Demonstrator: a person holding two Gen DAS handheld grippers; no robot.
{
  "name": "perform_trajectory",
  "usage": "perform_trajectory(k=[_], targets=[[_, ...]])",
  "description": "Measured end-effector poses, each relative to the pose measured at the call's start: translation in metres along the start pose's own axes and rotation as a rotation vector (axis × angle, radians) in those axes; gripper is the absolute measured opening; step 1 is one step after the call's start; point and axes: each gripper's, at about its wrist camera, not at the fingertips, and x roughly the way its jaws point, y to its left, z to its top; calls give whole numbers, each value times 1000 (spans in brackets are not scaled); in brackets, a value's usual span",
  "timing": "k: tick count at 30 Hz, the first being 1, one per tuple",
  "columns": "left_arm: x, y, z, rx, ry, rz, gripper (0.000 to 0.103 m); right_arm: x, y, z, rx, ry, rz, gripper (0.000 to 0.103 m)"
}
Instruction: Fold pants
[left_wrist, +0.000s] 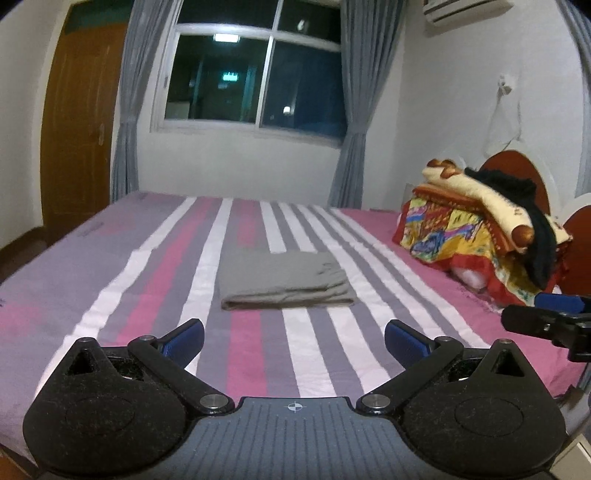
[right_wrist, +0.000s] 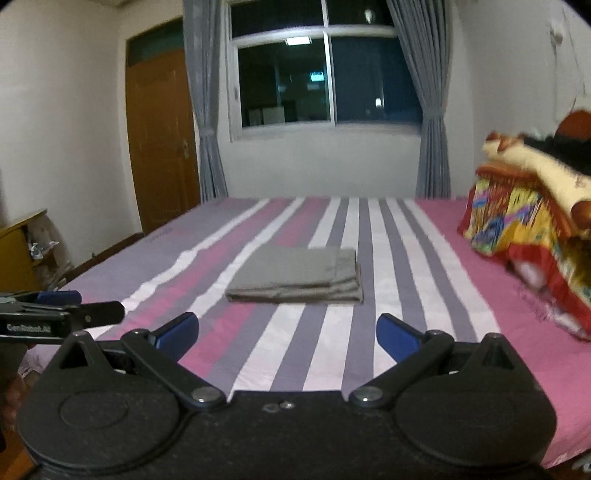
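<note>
Bed (left_wrist: 110, 266), striped pink, grey and white, fills the lower half of both views; window and curtains behind it at 12 o'clock. Heap of bright bedding (left_wrist: 476, 236) sits on the bed at about 2 o'clock, well apart from the working area.

Pants (left_wrist: 284, 280), grey, lie near mid-bed as a flat stacked rectangle, several layers showing along the near edge. Judged from that shape, the folding looks finished or nearly so. Long axis of the bundle runs 9 to 3 o'clock, broadside to both grippers.

Left gripper (left_wrist: 293, 338): fingers spread wide, nothing between them, held above the near part of the bed. Pants lie dead ahead at 12 o'clock, clear of the tips, no contact.

Right gripper (right_wrist: 288, 332): likewise spread apart and empty. Pants ahead at 12 o'clock, again without contact.

Each gripper shows at the edge of the other's view, side by side, roughly level. Neither is clearly nearer the bundle. Any tidying touch would mean reaching straight forward; the near folded edge is what either would meet first.
</note>
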Motion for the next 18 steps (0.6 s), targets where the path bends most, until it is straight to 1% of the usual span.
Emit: perform_trajectory(k=[4, 9, 12, 18], targets=[[-25, 3, 2, -25, -41, 9, 103, -15, 5, 1, 5, -18, 6, 103], [-39, 10, 5, -56, -62, 0, 103, -24, 11, 4, -2, -31, 13, 103], [-39, 10, 5, -59, -72, -9, 103, -25, 15, 8, -10, -41, 11, 103], [-34, 6, 2, -49, -62, -28, 103, -21, 21, 9, -20, -45, 6, 103]])
